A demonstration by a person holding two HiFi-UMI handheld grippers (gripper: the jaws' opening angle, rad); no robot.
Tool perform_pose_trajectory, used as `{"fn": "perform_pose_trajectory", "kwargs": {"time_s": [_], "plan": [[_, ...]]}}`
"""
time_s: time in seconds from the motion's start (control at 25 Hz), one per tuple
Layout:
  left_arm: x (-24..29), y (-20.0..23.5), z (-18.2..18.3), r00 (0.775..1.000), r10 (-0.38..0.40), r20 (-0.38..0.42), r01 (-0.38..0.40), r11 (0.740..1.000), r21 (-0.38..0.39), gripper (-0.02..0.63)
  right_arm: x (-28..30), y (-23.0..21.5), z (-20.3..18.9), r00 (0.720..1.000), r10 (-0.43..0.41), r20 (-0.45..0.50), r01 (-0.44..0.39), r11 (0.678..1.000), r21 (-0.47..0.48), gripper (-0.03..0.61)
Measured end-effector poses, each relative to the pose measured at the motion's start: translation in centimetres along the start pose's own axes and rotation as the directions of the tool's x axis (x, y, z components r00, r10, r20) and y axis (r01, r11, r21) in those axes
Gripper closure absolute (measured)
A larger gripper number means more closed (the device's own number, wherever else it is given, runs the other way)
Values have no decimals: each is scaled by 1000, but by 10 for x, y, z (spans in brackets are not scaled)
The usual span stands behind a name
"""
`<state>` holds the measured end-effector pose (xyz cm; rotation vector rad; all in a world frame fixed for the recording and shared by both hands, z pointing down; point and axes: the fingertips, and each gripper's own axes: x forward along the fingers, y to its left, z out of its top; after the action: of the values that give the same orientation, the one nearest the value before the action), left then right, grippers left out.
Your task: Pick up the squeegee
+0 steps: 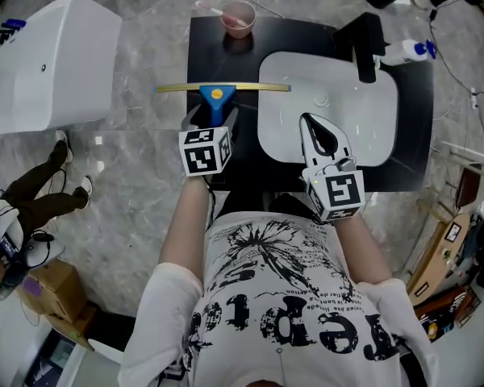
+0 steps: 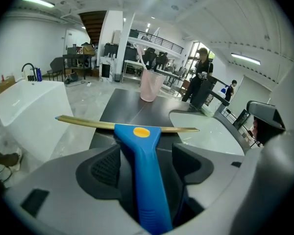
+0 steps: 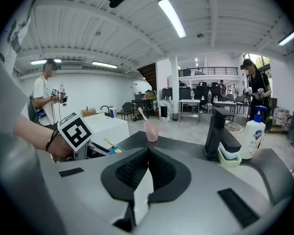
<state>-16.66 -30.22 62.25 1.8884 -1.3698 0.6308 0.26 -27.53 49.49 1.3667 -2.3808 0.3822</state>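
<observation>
The squeegee [image 1: 216,95] has a blue handle with a yellow dot and a long brass-coloured blade. My left gripper [image 1: 214,123] is shut on the handle, and the blade sticks out crosswise past the black counter's left edge and over the sink rim. In the left gripper view the blue handle [image 2: 143,175] runs between the two dark pads of the left gripper [image 2: 146,163], with the blade [image 2: 88,124] level ahead. My right gripper [image 1: 313,125] hovers over the white sink basin, shut, with nothing in it. In its own view, the right gripper [image 3: 147,155] has its pads meeting.
The white basin [image 1: 371,111] is set in a black counter [image 1: 206,51]. A black faucet [image 1: 365,45] and a soap bottle [image 1: 407,52] stand at the back right, a pink cup [image 1: 238,18] at the back. A white tub [image 1: 52,59] stands to the left.
</observation>
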Motion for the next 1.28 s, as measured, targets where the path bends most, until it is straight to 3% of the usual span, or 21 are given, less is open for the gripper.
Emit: {"fn": "perform_pose_trajectory", "kwargs": {"time_s": [0.08,0.16,0.28,0.4,0.64,0.72,1.0,1.28], "plan": [[6,5,1,1000,23,-11,-23,1000,-15,276,4,-2,0,1000,-10,-4,10,1000,2,563],[8,11,2,997,73,-24,-74,997,-19,323,7,-3,2,1000,-19,-7,19,1000,3,564],[8,15,3,990,133,-41,-132,991,30,359,8,-3,5,999,-31,-8,31,1000,4,563],[10,14,3,988,144,-51,-141,988,63,391,7,-3,3,999,-39,-10,40,999,7,563],[5,9,-7,987,143,-80,-141,990,25,430,-3,-3,-1,999,-50,-16,50,999,4,563],[-3,8,-7,986,153,-64,-152,988,22,459,-8,-3,1,999,-50,-11,50,999,0,563],[-33,-4,2,987,160,21,-160,987,-5,468,-28,-4,11,999,-32,17,33,999,-25,563],[-82,-40,44,974,134,181,-144,989,45,468,-55,-9,40,996,-17,91,22,998,-56,563]]}}
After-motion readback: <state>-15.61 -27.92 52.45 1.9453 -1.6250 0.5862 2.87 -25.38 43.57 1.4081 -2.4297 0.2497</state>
